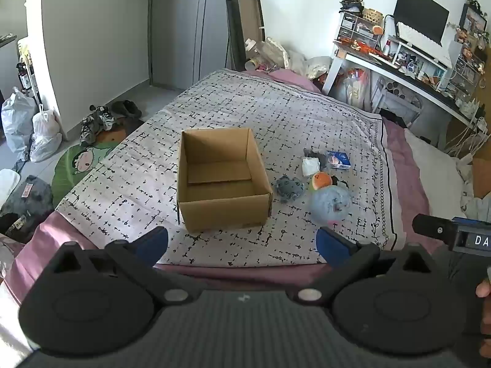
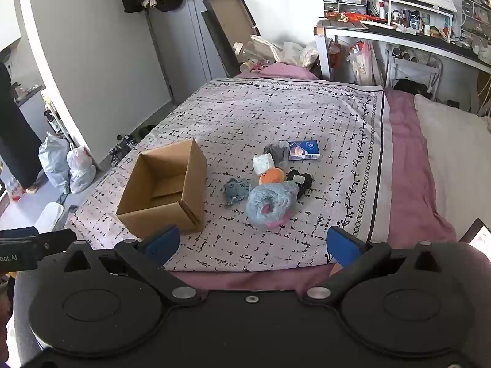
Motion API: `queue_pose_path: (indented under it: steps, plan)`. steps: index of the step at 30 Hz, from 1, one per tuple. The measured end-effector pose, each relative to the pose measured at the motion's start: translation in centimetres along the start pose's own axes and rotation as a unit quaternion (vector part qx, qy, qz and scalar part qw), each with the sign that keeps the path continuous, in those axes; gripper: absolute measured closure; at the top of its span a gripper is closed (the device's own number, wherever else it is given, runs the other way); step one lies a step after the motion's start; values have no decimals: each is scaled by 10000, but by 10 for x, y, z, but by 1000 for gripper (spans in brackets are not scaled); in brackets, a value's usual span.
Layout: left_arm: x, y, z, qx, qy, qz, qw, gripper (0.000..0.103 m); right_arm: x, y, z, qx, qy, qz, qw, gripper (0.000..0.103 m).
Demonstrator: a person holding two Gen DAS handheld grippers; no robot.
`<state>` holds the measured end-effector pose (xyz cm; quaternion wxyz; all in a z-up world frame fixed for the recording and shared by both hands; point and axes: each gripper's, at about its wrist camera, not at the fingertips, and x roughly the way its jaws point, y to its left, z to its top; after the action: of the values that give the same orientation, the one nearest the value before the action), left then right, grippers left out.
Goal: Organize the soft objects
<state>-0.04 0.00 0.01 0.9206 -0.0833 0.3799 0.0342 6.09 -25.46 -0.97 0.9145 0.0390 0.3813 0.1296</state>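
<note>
**Both tongs empty above the bed's near edge**

The left tongs point(image 1: 242, 243) and right tongs point(image 2: 250, 245) are spread wide, holding nothing. On the black-and-white patterned bedspread point(image 1: 245, 110) stands an open brown cardboard box point(image 1: 221, 181), nothing inside it. Just beside it, toward the bed's pillow-side edge, cluster a fluffy blue-and-pink plush point(image 2: 270, 204), small grey-blue plush point(image 2: 235, 190), orange round plush point(image 2: 271, 176), black plush point(image 2: 299, 182) and a blue packet point(image 2: 303, 150).

The box point(image 2: 162, 190) stands open on top, its walls just beside the toy pile point(image 2: 270, 181); bare blanket point(image 2: 245, 245) lies in front.
</note>
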Motion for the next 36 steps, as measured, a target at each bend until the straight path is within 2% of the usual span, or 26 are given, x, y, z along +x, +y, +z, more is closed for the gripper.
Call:
queue_pose_path:
  steps: [8, 9, 36]
  plan:
    - [0, -1, -1, 72, 30, 75, 9999, 1, -3, -5, 1, 154, -13, 21, 9999, 0]
    - [0, -2, -1, 68, 29, 74, 9999, 1, -5, 1, 1, -22, -10, -21, 10000, 0]
    - [-13, -9, 1, 123, -26, 12, 9999, 1, -16, 5, 1, -258, -97, 35, 9996, 0]
